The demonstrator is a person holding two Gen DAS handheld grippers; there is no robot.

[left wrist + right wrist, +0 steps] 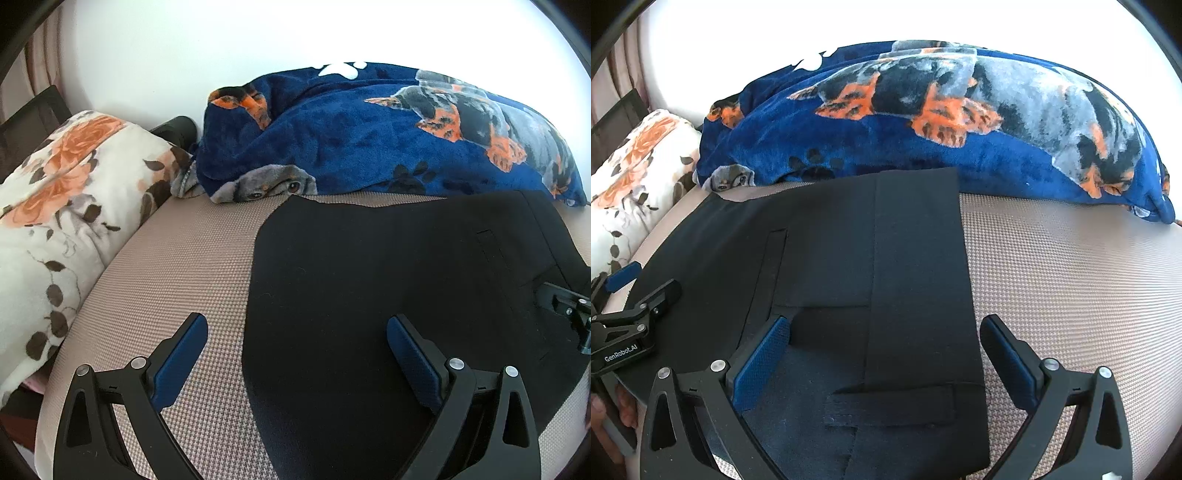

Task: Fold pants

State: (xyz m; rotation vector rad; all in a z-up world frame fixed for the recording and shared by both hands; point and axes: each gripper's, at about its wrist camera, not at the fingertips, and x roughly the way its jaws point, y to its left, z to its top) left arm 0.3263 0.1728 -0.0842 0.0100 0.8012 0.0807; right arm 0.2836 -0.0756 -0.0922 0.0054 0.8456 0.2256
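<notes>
Black pants (388,280) lie flat on a beige textured bed surface (177,266), folded into a compact slab with a pocket seam showing. In the right wrist view the pants (879,266) show a folded panel with a straight right edge. My left gripper (297,354) is open and empty, hovering over the pants' left edge. My right gripper (884,350) is open and empty, over the pants' near right part. The left gripper also shows at the left of the right wrist view (635,306); the right gripper's tip shows at the right edge of the left wrist view (569,310).
A blue fleece blanket with dog prints (369,136) is bunched along the back by the white wall. A white floral blanket (62,206) lies at the left. Bare beige bed surface (1071,288) extends right of the pants.
</notes>
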